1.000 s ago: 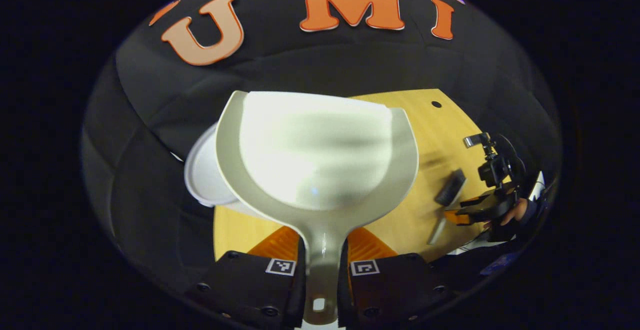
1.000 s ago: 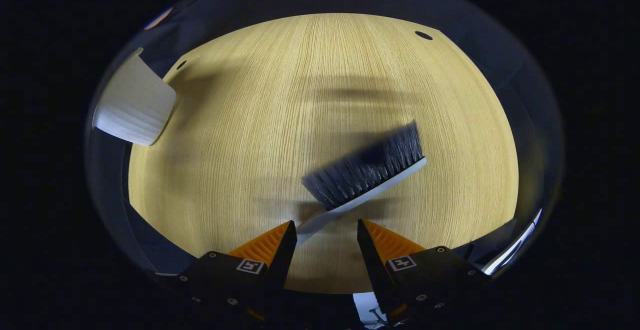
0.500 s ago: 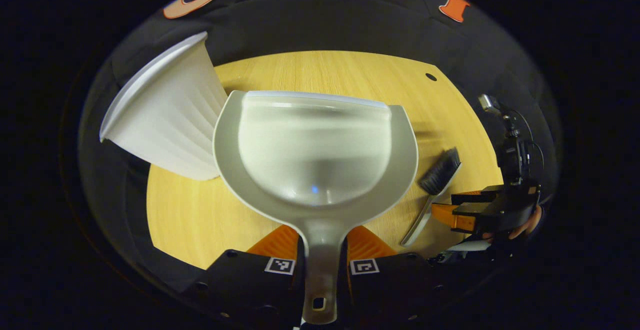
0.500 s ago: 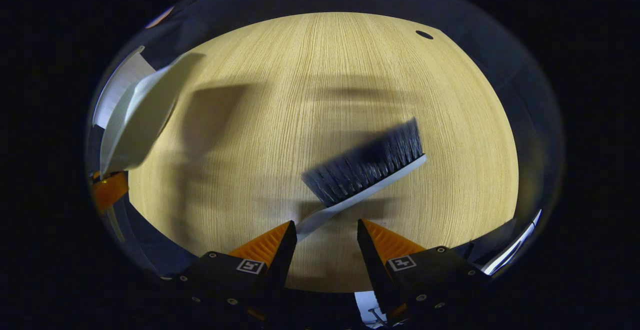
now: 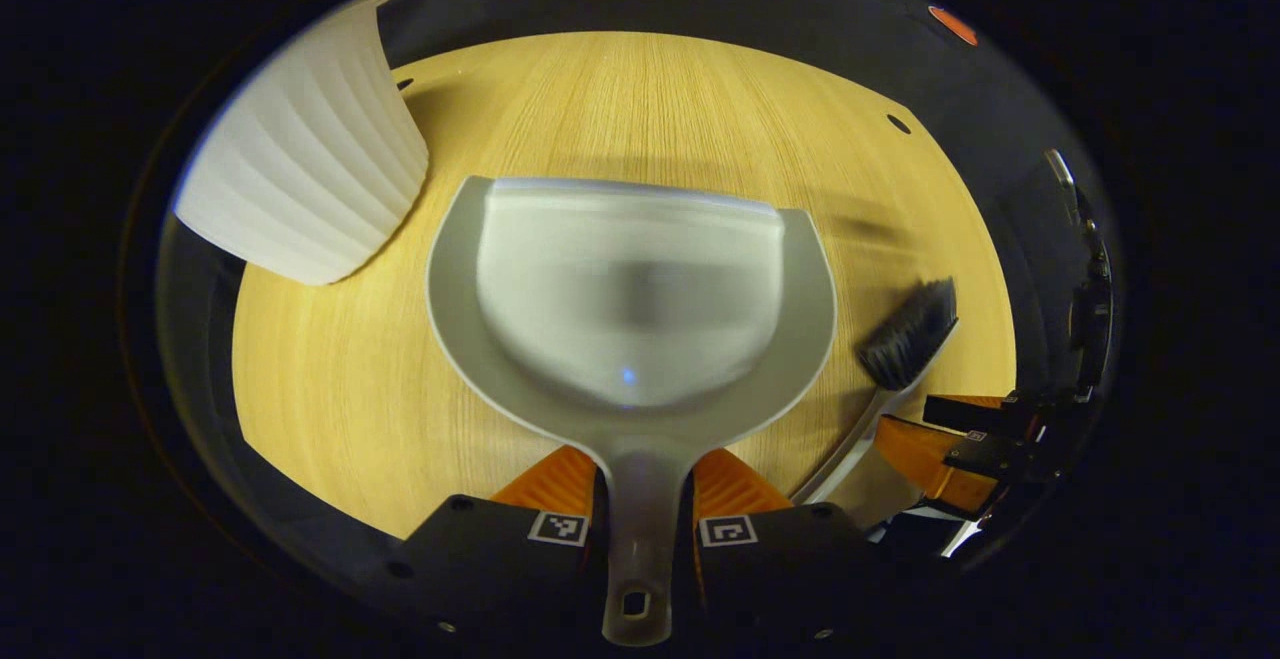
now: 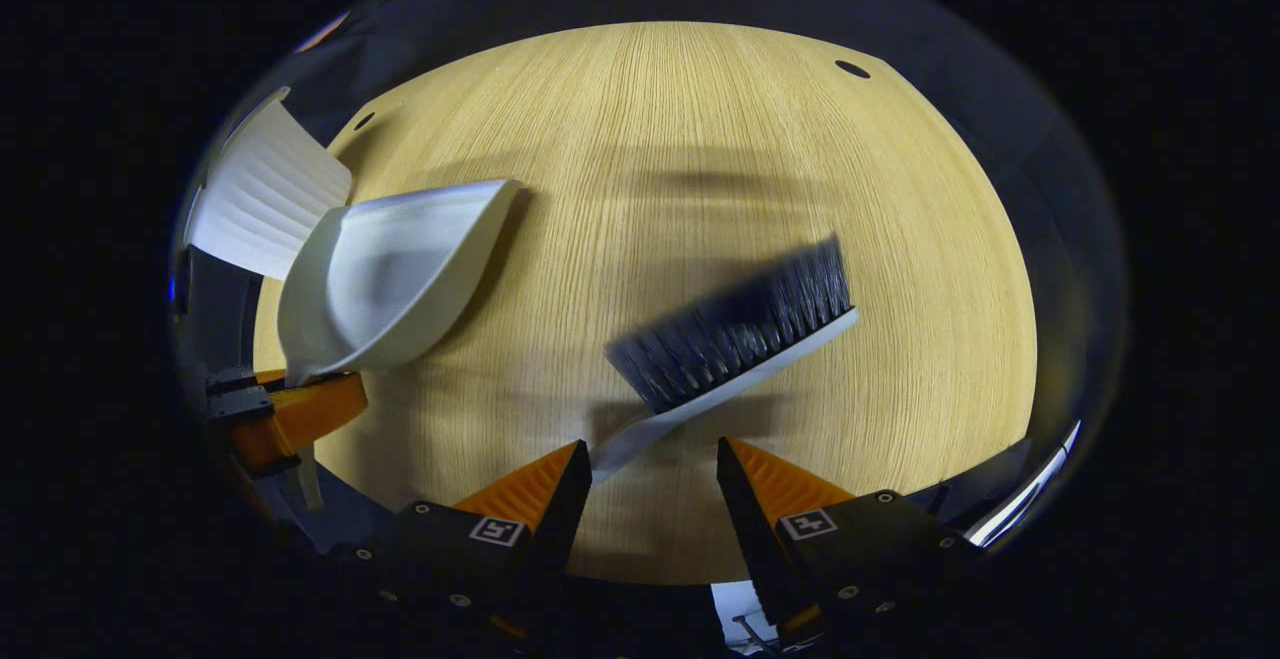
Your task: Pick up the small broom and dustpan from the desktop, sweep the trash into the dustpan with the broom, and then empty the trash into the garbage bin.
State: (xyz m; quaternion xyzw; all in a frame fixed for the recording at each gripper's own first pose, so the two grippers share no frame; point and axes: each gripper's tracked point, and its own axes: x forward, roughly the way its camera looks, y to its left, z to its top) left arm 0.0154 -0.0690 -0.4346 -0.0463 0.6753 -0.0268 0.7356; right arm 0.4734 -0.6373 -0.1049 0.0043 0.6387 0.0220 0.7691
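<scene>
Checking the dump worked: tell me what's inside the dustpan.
The dustpan bowl looks bare, with no scraps visible in either view. The left claw grips its handle; the pan's underside and the table beneath it are hidden.

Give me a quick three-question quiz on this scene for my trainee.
1. True or false: the left gripper is shut on the dustpan handle.
2. The broom by the right gripper is: A) gripped and lifted, B) lying on the table, jaws open, C) inside the dustpan.
3. Fill in: the white ribbed ___ stands beside the dustpan.
Key: 1 true; 2 B; 3 bin.
</scene>
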